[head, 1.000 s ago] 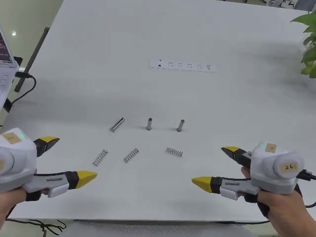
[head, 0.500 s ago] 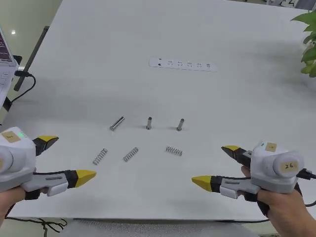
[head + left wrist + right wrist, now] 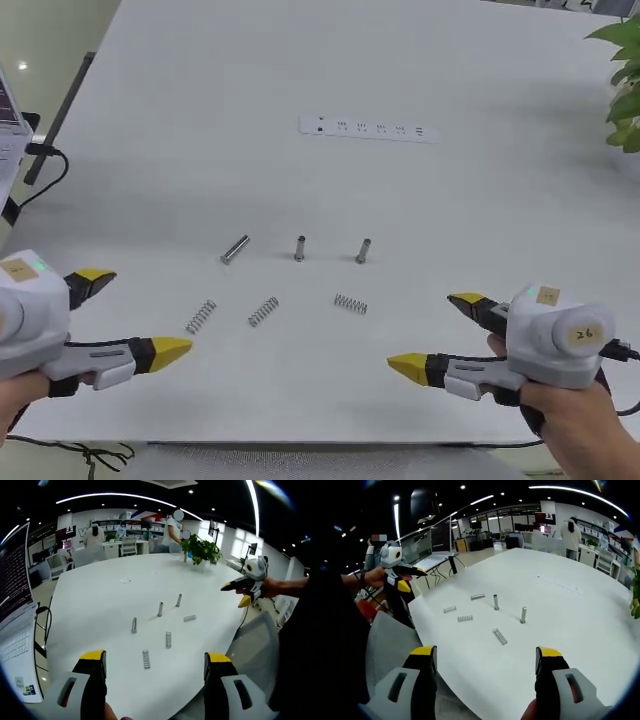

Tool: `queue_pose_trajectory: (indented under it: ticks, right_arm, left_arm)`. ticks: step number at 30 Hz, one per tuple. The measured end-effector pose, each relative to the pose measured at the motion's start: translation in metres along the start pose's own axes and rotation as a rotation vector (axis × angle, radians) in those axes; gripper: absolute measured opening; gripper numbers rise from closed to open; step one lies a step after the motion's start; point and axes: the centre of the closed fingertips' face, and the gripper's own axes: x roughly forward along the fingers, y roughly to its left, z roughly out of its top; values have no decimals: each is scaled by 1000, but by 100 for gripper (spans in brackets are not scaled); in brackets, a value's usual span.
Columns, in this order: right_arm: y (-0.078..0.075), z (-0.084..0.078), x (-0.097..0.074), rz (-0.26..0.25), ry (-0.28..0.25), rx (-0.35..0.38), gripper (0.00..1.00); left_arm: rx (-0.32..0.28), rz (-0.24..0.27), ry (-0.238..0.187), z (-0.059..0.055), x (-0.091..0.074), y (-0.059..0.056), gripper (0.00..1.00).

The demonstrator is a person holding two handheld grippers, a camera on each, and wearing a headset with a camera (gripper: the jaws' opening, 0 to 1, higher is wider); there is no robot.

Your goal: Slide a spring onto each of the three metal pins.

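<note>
L gripper (image 3: 145, 312), R gripper (image 3: 425, 332) agape | at table (image 3: 300, 400) near edge | springs (image 3: 264, 312) between

Head view looks down on the bench (image 3: 200, 150) from its near edge; both gripper views face inward from either side, sharing the pins (image 3: 300, 249)

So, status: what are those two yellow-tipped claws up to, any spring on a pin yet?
Left gripper, right gripper open, empty. Three coiled steel springs loose on white table; short metal pins all bare. White power strip beyond, clear of path.
</note>
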Motion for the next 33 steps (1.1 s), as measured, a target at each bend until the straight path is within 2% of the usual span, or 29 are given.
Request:
queue_pose_trajectory:
  ticks: [10,19,27,33]
  right_arm:
    - [0,-1,0,-3,-1,5,80]
    - [-1,-2,-1,-6,0,9,80]
    - [0,-2,-1,-9,-1,13,80]
    - [0,-2,-2,-10,-3,15,80]
  left_arm:
    - [7,-3,6,1,3,4,77]
    - [9,-7,1,8,10,10,76]
    - [8,-18,-2,13,23,13,76]
    - [16,-26,-6,22,36,18,76]
